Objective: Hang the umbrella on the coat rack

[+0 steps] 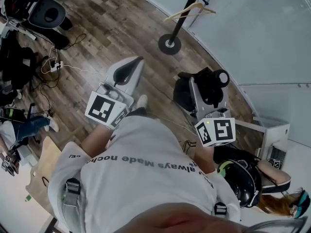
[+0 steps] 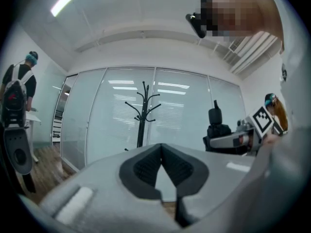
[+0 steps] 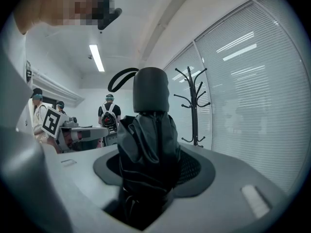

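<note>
Your right gripper [image 3: 153, 166] clamps the folded umbrella [image 3: 148, 130] around its fabric body, handle [image 3: 150, 89] up, strap loop [image 3: 121, 77] sticking out on top. Your left gripper [image 2: 162, 152] is closed on nothing. The coat rack [image 3: 194, 106] stands ahead by the glass wall, well apart. The umbrella looks light. Its fabric is soft and probably slick, so the bundle may slide in the pads. Hook it by the loop, I'd say.

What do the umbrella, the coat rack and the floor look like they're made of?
Umbrella: black woven fabric, probably nylon or polyester, with a slight sheen and soft creases; its rounded handle looks like matte plastic.
Coat rack: likely black-painted metal, given its thin curved arms.
Floor: wood-look planks with grain and seams; whether real wood or laminate, I cannot tell.
</note>
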Available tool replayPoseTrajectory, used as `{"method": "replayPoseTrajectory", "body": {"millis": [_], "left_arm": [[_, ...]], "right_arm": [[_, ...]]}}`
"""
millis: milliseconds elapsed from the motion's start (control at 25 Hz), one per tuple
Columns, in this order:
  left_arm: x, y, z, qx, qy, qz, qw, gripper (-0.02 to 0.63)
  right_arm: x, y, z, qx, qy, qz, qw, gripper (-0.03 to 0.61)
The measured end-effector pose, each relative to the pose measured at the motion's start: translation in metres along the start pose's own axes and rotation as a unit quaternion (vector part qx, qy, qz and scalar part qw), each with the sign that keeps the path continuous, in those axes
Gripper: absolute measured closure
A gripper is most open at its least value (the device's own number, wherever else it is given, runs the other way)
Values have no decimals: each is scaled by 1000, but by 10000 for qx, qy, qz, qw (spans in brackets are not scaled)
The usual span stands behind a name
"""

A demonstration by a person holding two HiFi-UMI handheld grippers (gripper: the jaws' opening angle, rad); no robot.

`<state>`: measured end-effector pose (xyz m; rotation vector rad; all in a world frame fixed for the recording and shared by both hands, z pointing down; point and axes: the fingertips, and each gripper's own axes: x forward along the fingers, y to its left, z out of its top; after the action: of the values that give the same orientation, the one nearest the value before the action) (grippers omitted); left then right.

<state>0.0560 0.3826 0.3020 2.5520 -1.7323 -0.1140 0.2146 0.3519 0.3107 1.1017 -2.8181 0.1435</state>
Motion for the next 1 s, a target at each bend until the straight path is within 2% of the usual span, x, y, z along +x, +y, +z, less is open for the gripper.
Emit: {"method": "replayPoseTrajectory", "body": {"millis": [320, 800, 1000], "left_arm": [[35, 97, 10, -30, -8, -102, 9999, 614], [54, 146, 4, -71, -28, -162, 9998, 614], [77, 168, 2, -72, 2, -125, 9999, 614]], "right_arm": [[96, -2, 17, -11, 36, -173, 9998, 347], [153, 0, 11, 53, 119, -183, 9997, 347], [184, -15, 16, 85, 64, -141, 9998, 347]]}}
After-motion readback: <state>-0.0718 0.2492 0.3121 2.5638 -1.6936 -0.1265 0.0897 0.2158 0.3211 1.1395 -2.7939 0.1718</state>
